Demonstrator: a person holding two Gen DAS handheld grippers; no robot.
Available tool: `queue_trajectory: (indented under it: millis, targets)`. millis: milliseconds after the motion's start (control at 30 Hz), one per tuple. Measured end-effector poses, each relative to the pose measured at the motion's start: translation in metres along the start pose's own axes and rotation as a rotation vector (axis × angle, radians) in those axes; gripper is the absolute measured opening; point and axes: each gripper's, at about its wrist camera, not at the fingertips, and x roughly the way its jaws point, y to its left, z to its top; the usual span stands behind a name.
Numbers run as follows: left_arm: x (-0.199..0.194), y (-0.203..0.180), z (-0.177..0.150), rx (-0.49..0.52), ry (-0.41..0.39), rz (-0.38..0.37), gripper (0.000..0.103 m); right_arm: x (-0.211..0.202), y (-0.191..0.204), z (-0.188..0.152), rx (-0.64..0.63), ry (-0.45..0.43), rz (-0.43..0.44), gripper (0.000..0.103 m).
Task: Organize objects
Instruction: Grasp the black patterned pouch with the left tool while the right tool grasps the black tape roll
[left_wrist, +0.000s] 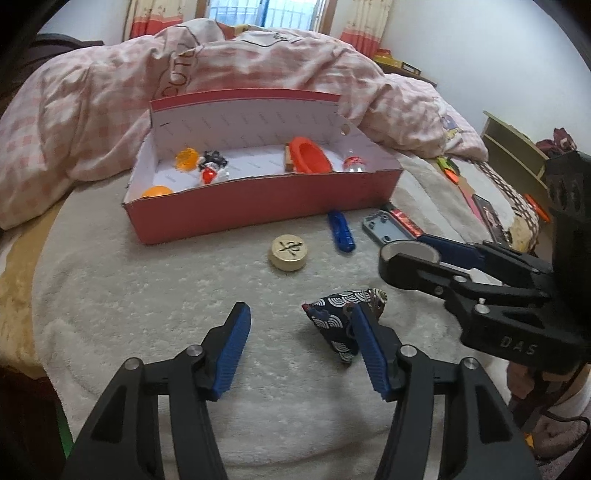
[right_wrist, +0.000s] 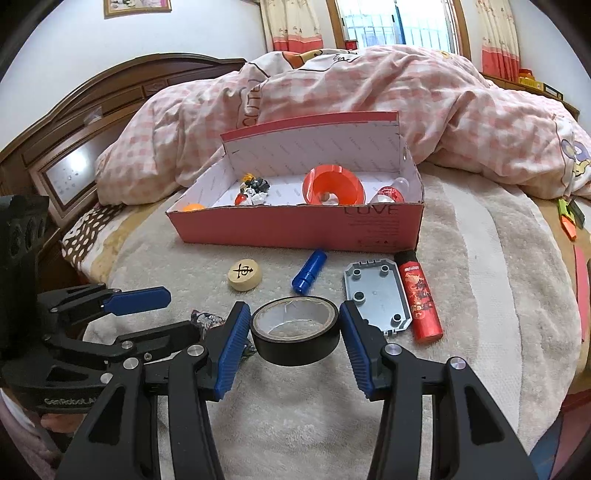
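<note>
Nearest to me, my right gripper (right_wrist: 293, 345) is clamped on a black roll of electrical tape (right_wrist: 295, 334), both blue pads pressed against its sides, the roll lifted a little off the pale fleecy blanket (right_wrist: 480, 295). My left gripper (left_wrist: 301, 350) stands apart with nothing between its blue fingers (left_wrist: 231, 350); a small dark patterned fabric beanbag (left_wrist: 341, 314) lies on the blanket just at its right finger, partly hidden behind it, and I cannot tell whether the two touch.

A little farther out, several things are still loose on the blanket: a round pale wooden chess piece with a black character (right_wrist: 244, 275), a short blue plastic cylinder (right_wrist: 308, 273), a flat grey plastic plate with studs (right_wrist: 376, 291) and, just beside that plate, a red printed tube with a black cap (right_wrist: 419, 297).

Beyond them sits the pink cardboard box (right_wrist: 295, 229) with its lid flap standing up at the back. It already holds an orange ball (left_wrist: 157, 192), an amber faceted piece (left_wrist: 186, 158), a small black-and-white toy cluster with a red bit (left_wrist: 214, 166), an orange plastic bowl-like piece (right_wrist: 332, 184) and a small clear bottle with a red label (right_wrist: 391, 192). Behind the box lies a rumpled pink checked quilt (right_wrist: 369, 85).

I judge the sorting to be roughly half done: about five things are boxed, the tape is in hand and headed there, and five more, counting the beanbag, are left to collect.
</note>
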Motion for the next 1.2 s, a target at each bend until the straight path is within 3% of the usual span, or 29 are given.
queue_trajectory:
  millis: [300, 567, 800, 867, 1200]
  targets:
    - [-0.003, -0.009, -0.001, 0.051, -0.023, -0.015, 0.058, -0.003, -0.005, -0.001, 0.009, -0.007, -0.001, 0.051]
    - [0.023, -0.021, -0.004, 0.103, 0.02, 0.054, 0.058, -0.002, -0.009, -0.004, 0.014, 0.0, 0.004, 0.051]
    - [0.029, -0.02, -0.005, 0.094, 0.022, 0.061, 0.058, 0.001, -0.01, -0.005, 0.02, 0.009, 0.013, 0.051]
    - [0.029, -0.021, -0.005, 0.102, 0.024, 0.054, 0.049, 0.001, -0.01, -0.006, 0.02, 0.01, 0.016, 0.051]
    - [0.022, -0.018, -0.002, 0.084, -0.007, 0.087, 0.045, 0.001, -0.01, -0.005, 0.02, 0.011, 0.016, 0.051]
